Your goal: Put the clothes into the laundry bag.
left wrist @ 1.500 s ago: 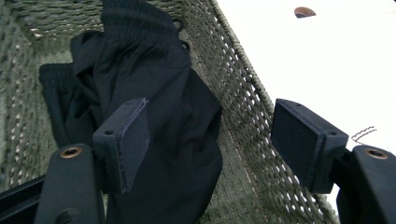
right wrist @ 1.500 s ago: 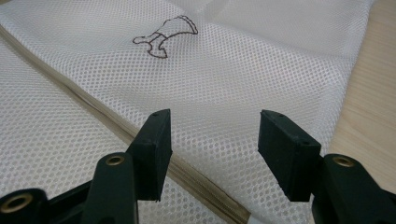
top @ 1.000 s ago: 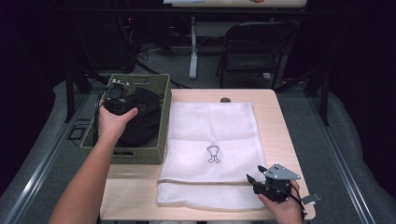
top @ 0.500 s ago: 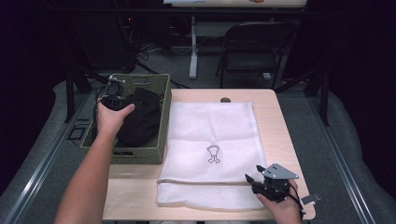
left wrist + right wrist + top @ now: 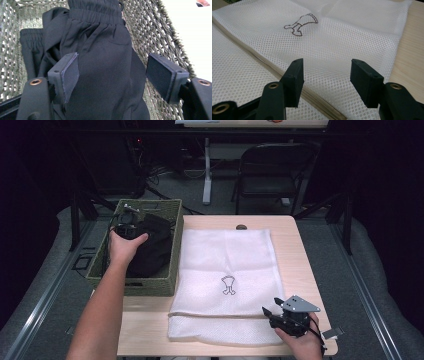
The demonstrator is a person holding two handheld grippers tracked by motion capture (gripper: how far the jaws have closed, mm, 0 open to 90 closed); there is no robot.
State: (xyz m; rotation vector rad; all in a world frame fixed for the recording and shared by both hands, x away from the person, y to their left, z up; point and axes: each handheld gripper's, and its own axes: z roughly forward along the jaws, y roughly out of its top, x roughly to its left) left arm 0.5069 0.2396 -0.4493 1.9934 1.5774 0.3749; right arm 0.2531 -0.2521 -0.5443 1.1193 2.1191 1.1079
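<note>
A black garment (image 5: 152, 245) with an elastic waistband lies bunched in a green woven basket (image 5: 150, 285) at the table's left. My left gripper (image 5: 129, 222) hangs over the basket's far half. In the left gripper view its jaws (image 5: 112, 72) stand wide around a fold of the garment (image 5: 105, 50); the right pad (image 5: 161, 75) is apart from the cloth. A white mesh bag (image 5: 227, 270) with a small outlined drawing (image 5: 300, 23) lies flat mid-table. My right gripper (image 5: 270, 316) sits at its near right corner, open (image 5: 325, 75) just above the mesh (image 5: 337, 45).
The basket's woven walls (image 5: 152, 30) close in on both sides of the left gripper. Bare wooden tabletop (image 5: 300, 250) shows right of the bag. A folding chair (image 5: 275, 170) and a stand's legs (image 5: 206, 185) are on the floor beyond the table.
My left hand has dipped a little lower into the basket toward the black garment. The right gripper and the mesh bag have stayed put.
</note>
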